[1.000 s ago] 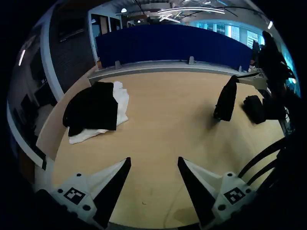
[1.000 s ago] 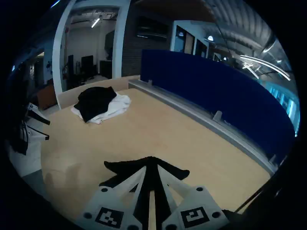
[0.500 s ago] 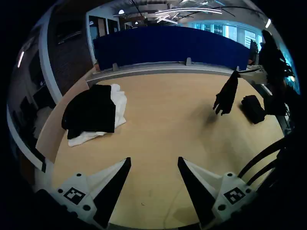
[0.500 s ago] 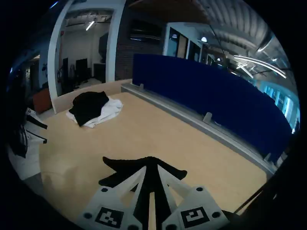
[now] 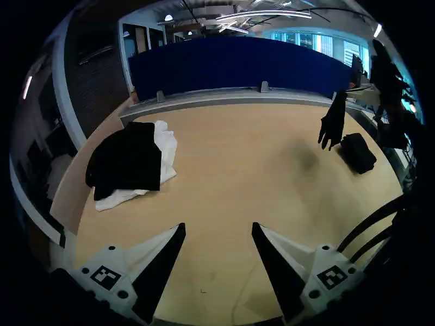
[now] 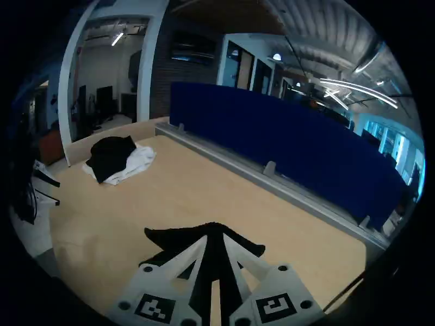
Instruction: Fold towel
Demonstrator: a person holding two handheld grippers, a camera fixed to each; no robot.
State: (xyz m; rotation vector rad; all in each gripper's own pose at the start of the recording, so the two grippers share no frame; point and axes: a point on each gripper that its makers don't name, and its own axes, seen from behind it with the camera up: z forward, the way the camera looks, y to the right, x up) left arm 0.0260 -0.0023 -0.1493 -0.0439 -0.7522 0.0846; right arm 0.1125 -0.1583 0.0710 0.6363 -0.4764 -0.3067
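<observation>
Item: towel (image 5: 331, 124), black, bunched into a narrow hanging strip, long axis vertical, top end caught at the far right of the table and ragged lower end apparently clear of the tabletop, with a soft shadow (image 5: 304, 158) lying apart from it on the wood. Holder: right gripper (image 6: 216, 242), fingers pressed together on the cloth, dark folds spilling out to either side of the tips in the right gripper view. Second tool: left gripper (image 5: 217, 225), fingers spread wide with nothing between them, hovering low over the near edge. Bearing: the towel lies ahead and to the right of the left gripper, well apart across bare wood; the right gripper is the nearer, being the one gripping it. Judgement: the coming move probably turns on bringing the free lower end within reach of the empty left gripper, or on laying the strip flat on the open middle. Surface: table (image 5: 234, 179), pale wood, broad. Also on it: black cloth (image 5: 126, 160) draped over a white cloth (image 5: 166, 144) at the far left, and a small folded dark bundle (image 5: 358, 153) just beside the hanging towel. Surroundings: blue partition (image 5: 239, 65) on a grey rail (image 5: 228, 98) along the far edge; office space with strip ceiling lights and windows beyond.
</observation>
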